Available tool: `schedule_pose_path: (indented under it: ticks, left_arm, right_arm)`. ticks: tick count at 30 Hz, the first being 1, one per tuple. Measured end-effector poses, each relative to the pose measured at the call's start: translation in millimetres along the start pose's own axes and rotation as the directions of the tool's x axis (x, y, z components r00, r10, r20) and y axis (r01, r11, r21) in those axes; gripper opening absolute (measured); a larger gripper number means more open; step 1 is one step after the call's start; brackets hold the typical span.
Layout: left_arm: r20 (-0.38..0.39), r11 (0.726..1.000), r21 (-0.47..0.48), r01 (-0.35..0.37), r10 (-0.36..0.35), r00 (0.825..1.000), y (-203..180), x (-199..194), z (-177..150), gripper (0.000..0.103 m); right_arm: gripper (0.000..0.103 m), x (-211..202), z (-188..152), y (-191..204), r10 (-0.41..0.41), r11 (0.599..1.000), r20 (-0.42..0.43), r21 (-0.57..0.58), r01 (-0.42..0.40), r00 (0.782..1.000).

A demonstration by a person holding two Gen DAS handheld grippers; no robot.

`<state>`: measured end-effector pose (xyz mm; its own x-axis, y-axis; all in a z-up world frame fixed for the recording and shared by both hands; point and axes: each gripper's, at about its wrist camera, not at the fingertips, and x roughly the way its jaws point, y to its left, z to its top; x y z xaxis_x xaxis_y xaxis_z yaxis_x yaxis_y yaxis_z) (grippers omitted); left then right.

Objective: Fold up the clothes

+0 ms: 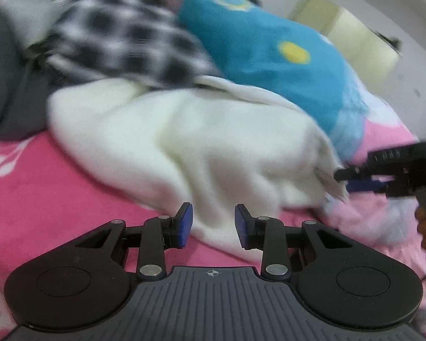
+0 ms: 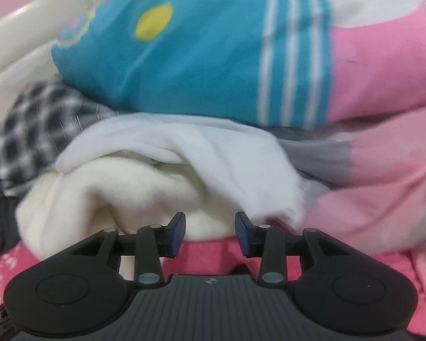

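While both grippers hover with jaws apart and empty, the cream fleece garment [image 1: 184, 142] lies crumpled on the pink bedsheet [image 1: 28, 193]. Left gripper [image 1: 213, 226] sits at the garment's near edge, right gripper [image 2: 210, 234] at its side hem; a checked shirt [image 1: 119, 48] and teal quilt [image 1: 264, 65] lie behind it.
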<state>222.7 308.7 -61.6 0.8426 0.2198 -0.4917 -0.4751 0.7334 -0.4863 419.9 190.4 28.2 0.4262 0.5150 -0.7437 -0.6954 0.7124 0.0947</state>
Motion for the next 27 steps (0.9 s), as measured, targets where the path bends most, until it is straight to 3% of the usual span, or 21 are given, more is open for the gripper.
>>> schedule_pose_path:
  ticks: [5, 12, 13, 15, 16, 23, 27]
  left_arm:
    - [-0.077, 0.984, 0.154, 0.089, -0.078, 0.994, -29, 7, -8, 0.032]
    - [-0.132, 0.975, 0.205, 0.089, -0.062, 0.989, -40, 36, -23, 0.031]
    - [-0.132, 0.974, 0.206, 0.090, -0.064, 0.989, -41, 38, -26, 0.030]
    - [-0.134, 0.970, 0.227, 0.090, -0.061, 0.989, -45, 40, -28, 0.008]
    - [-0.131, 0.969, 0.231, 0.087, -0.057, 0.990, -45, 38, -29, 0.007]
    - [-0.075, 0.993, 0.115, 0.038, -0.029, 0.997, -30, 1, -31, 0.004]
    - [-0.105, 0.999, 0.034, 0.031, -0.027, 0.994, -22, 1, -32, 0.004]
  right_arm:
    - [0.037, 12, -17, -1, 0.016, 1.000, -0.077, -0.004, -0.016, 0.997]
    - [0.035, 35, -40, 8, 0.076, 0.997, -0.116, 0.007, -0.076, 0.990]
    - [0.035, 39, -41, 7, 0.078, 0.997, -0.121, 0.014, -0.077, 0.990]
    - [0.033, 48, -40, 2, 0.074, 0.997, -0.125, 0.048, -0.068, 0.989]
    - [0.032, 51, -39, -1, 0.073, 0.996, -0.125, 0.067, -0.065, 0.989]
    - [0.031, 42, -29, -8, 0.079, 0.990, -0.100, 0.123, -0.066, 0.992]
    - [0.031, 39, -25, 3, 0.092, 0.991, -0.126, 0.108, -0.078, 0.988]
